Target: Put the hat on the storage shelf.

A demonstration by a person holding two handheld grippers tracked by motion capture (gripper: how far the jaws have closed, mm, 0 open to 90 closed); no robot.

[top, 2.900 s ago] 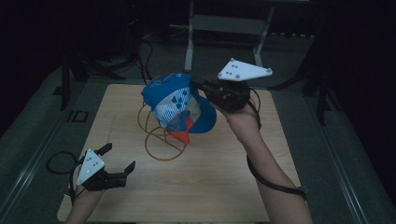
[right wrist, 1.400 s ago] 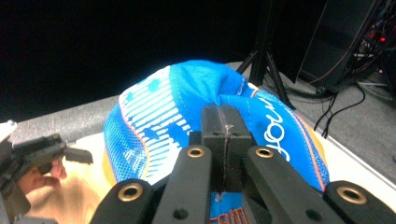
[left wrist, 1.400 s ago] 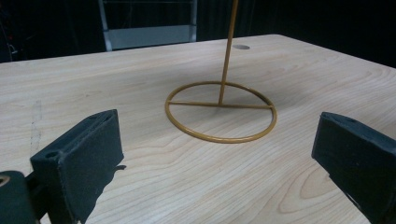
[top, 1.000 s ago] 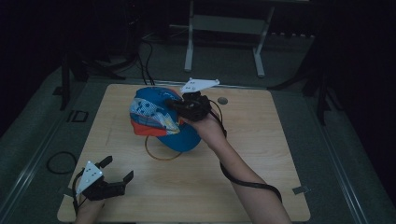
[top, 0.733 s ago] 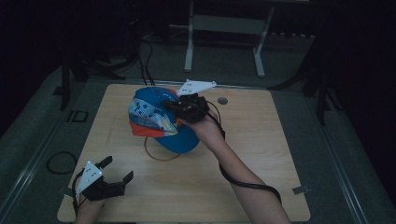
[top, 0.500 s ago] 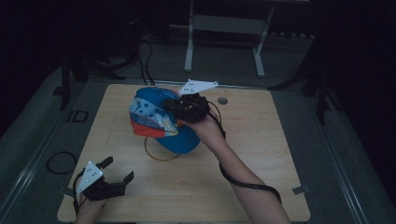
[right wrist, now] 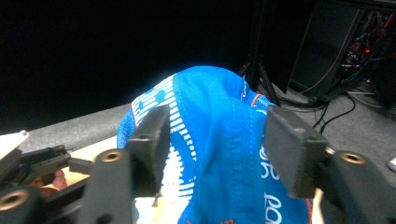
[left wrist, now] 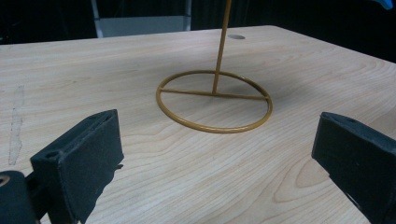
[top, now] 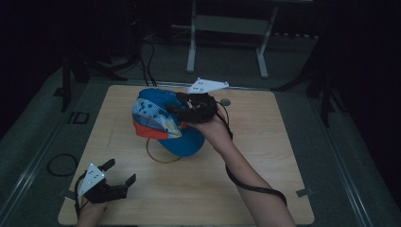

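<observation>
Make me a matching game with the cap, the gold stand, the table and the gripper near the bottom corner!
Things:
1. cap
2. gold wire stand
3. table
4. left gripper

Descriptions:
A. pale wood
B. jaws open, nothing between them
C. blue, with white and orange patches
D. ring base with a thin upright rod

Pairs: 1-C, 2-D, 3-A, 4-B

A pale wooden table (top: pixel 265 156) fills the middle, its grain running lengthwise, with a small round hole (top: pixel 225 101) near the far edge. Behind it stands a grey metal stand (top: pixel 227 28) on two legs. Black cables (top: pixel 146 61) trail over the dark floor (top: pixel 340 142), and a cable loop (top: pixel 61 164) lies left of the table.
</observation>
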